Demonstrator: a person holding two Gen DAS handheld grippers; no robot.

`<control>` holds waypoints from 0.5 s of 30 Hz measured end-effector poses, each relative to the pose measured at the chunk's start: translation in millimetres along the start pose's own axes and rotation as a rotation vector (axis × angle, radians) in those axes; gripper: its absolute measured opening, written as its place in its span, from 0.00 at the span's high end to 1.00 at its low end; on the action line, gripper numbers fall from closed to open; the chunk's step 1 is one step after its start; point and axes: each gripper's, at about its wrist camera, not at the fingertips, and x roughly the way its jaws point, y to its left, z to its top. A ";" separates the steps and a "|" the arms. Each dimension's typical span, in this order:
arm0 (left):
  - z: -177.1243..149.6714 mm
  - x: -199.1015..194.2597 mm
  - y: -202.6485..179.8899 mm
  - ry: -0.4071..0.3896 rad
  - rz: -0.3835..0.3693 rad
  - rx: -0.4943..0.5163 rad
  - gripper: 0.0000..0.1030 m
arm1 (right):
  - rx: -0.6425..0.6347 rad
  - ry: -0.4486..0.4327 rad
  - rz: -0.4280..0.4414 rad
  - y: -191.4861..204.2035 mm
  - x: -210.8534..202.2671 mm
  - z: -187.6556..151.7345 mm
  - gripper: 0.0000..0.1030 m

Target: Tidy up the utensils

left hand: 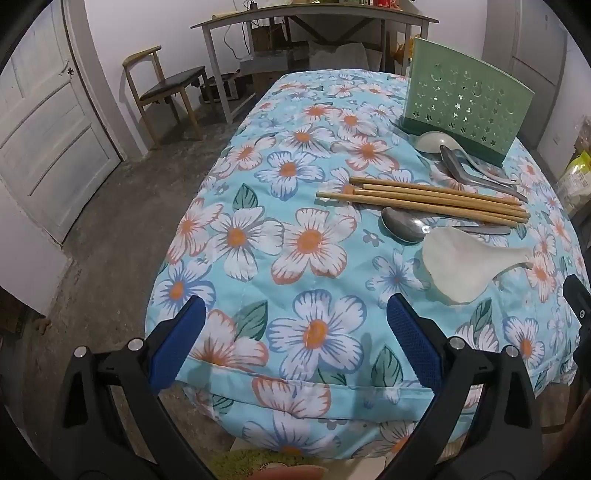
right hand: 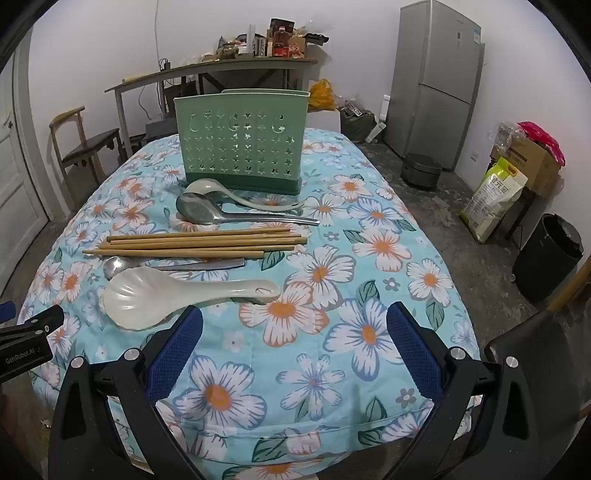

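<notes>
A green perforated utensil holder (right hand: 240, 147) stands upright at the far side of the floral tablecloth (right hand: 314, 369); it also shows in the left wrist view (left hand: 465, 103). In front of it lie a pale green ladle (right hand: 229, 192), a steel serving spoon (right hand: 207, 212), several wooden chopsticks (right hand: 199, 242), a small steel spoon (right hand: 122, 266) and a white rice paddle (right hand: 147, 299). The paddle (left hand: 458, 266) and chopsticks (left hand: 424, 199) also show in the left wrist view. My right gripper (right hand: 295, 350) is open and empty, near the paddle's bowl. My left gripper (left hand: 295, 339) is open and empty, above the table's near edge.
A wooden chair (left hand: 162, 85) and a side table (left hand: 314, 18) stand behind the table. A white door (left hand: 44, 140) is at the left. A fridge (right hand: 439, 77), a black bin (right hand: 550, 254), bags and boxes (right hand: 517, 173) stand at the right.
</notes>
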 end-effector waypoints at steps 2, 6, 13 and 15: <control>0.0 0.2 0.0 0.002 0.001 0.000 0.08 | 0.001 -0.001 0.001 0.0 0.1 0.0 0.06; 0.5 0.7 0.2 0.005 -0.002 0.003 0.08 | 0.001 -0.001 0.003 -0.1 -0.4 0.3 0.06; 5.9 0.0 -2.2 0.001 -0.005 0.002 0.08 | 0.001 -0.002 0.001 0.2 -0.4 0.4 0.06; 4.8 -1.1 -2.4 -0.002 -0.006 0.003 0.08 | 0.000 -0.002 0.001 0.4 -0.6 0.6 0.06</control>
